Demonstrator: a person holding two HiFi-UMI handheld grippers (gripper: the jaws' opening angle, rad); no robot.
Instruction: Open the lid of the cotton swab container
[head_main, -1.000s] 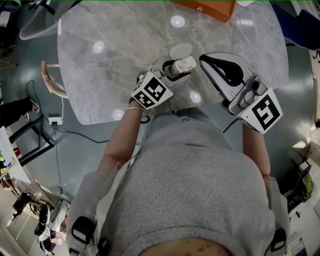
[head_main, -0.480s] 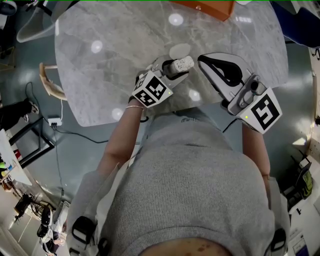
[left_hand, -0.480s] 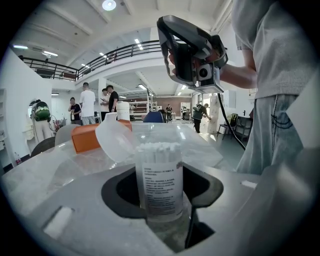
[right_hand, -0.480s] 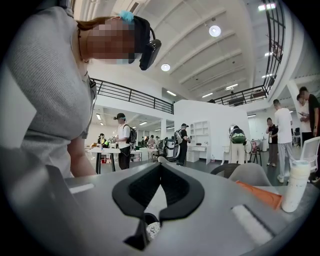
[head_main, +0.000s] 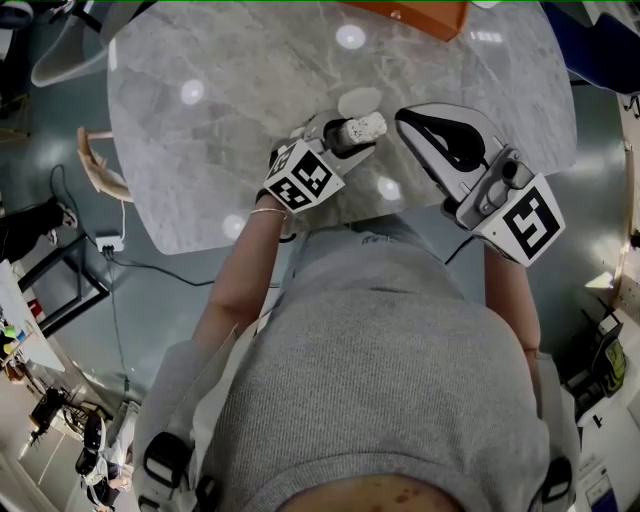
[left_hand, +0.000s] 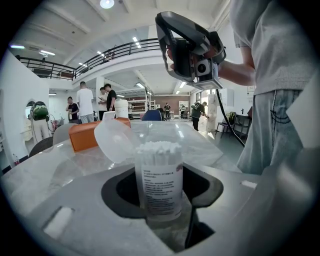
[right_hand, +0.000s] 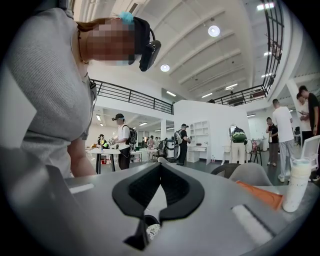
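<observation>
Clamping left gripper (head_main: 348, 135): jaws are pinching cotton swab container (left_hand: 159, 185) above table's (head_main: 250, 90) near edge.
Lid (left_hand: 114, 140): is hanging open.
Right gripper (right_hand: 159, 172): jaws are pressing together, empty.

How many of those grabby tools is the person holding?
2. The left tool grips the cotton swab container, whose lid is flipped open. The right tool is held up beside it, shut and empty.

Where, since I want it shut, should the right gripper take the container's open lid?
Probably the free rim of the lid, farthest from the cotton swab container, coming from the far side: it hangs open beyond the container's mouth, edge exposed.
</observation>
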